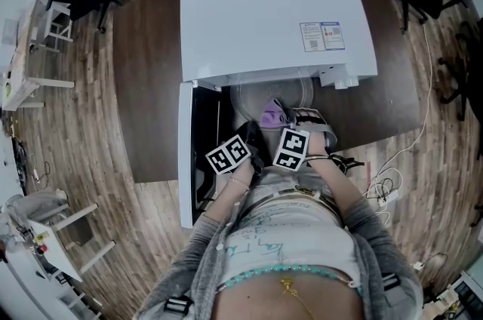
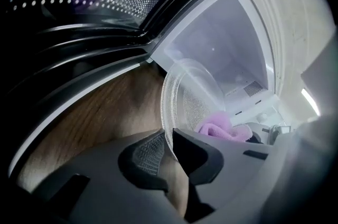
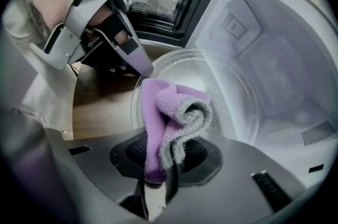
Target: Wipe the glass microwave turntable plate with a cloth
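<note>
While the white microwave (image 1: pixel 279 16) stood open, its clear, stippled glass turntable plate (image 3: pixel 232 85) sat at the cavity's mouth, rim pinched in the left gripper (image 2: pixel 168 143), and the right gripper (image 3: pixel 166 157), clamped on a bunched purple cloth (image 3: pixel 169 112) over the glass, seemingly needed next to press down and sweep across.

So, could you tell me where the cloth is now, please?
The cloth sits centre in the right gripper view, pinched in the right gripper, over the plate before the open microwave.
</note>
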